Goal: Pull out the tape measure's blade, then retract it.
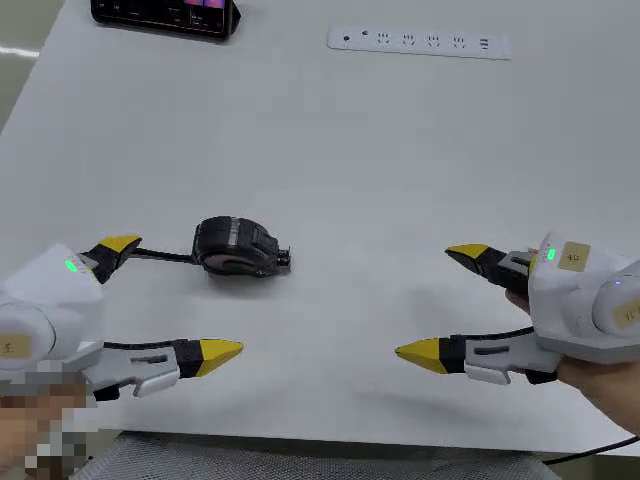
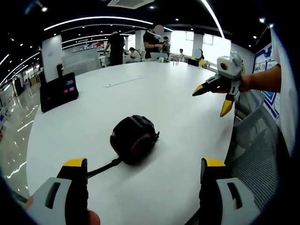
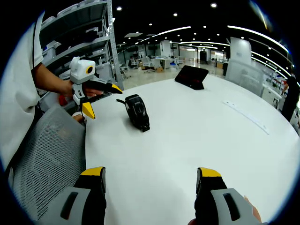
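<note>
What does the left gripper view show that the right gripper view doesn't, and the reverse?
Left gripper view, not the right one: the right tongs whole, open, and blue wall posters. Right gripper view, not the left one: the left tongs whole, open, and a metal shelf rack. Both: the black tape measure lying on the white table, the dark tablet and the power strip.

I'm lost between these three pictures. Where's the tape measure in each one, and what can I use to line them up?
Head view: tape measure left of centre.
Left gripper view: centre, slightly low, ahead of the jaws.
Right gripper view: upper left of centre.
Shared landmark: the black tablet, top left in the head view, far left in the left gripper view, above centre in the right gripper view.
</note>
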